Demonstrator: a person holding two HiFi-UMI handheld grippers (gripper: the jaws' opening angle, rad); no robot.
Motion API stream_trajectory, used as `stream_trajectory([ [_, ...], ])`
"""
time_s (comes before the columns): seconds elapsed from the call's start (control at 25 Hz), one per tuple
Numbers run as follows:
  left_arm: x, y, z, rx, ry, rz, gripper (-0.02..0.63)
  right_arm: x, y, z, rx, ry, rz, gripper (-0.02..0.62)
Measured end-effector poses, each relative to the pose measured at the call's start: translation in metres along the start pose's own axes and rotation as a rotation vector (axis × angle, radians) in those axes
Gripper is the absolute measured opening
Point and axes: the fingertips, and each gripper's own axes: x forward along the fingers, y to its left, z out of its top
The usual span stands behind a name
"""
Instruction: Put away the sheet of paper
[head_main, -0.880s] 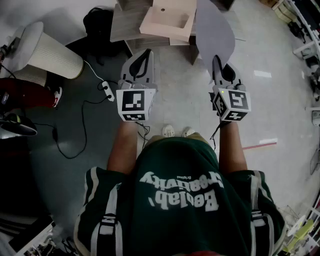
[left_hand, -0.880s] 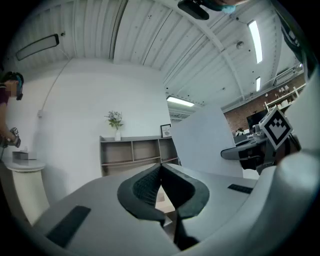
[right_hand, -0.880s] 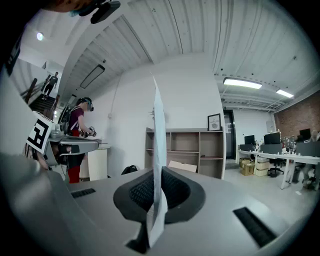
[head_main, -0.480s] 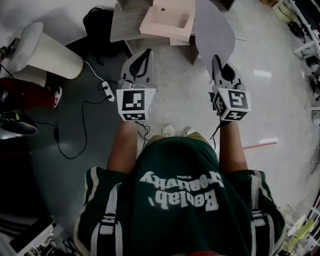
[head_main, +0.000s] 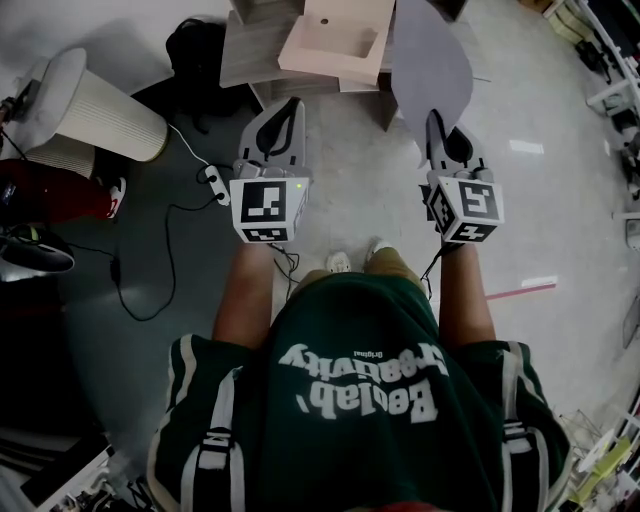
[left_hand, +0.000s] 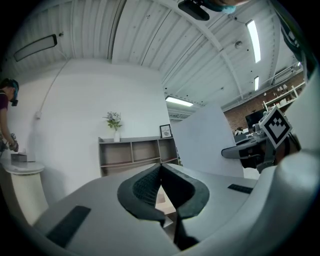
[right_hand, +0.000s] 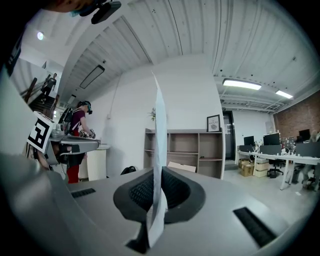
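Right gripper (head_main: 433, 120) is clamped on the sheet of paper (head_main: 432, 60), which stands upright off the floor. Left gripper (head_main: 291, 106) is closed and empty. Looks like the carry step; next, bring it to the shelf unit (head_main: 252, 50) and release.

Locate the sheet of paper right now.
The sheet of paper is pinched edge-on in the shut right gripper, at the head view's right. It stands up ahead of that gripper, toward the wooden shelf unit.
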Motion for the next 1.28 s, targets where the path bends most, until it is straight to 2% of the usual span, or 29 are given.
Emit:
stream_trajectory([
  [0.36, 0.041, -0.014, -0.007, -0.005, 0.03, 0.019, 0.018, 0.028, -0.04, -0.007, -0.013, 0.016, 0.037, 0.032],
  [0.92, 0.162, -0.02, -0.011, 0.004, 0.073, 0.158, 0.018, 0.141, -0.138, -0.011, -0.018, 0.04, 0.187, 0.032],
  [1.28, 0.197, -0.019, -0.016, 0.015, 0.082, 0.174, 0.018, 0.179, -0.162, -0.016, -0.023, 0.047, 0.225, 0.032],
])
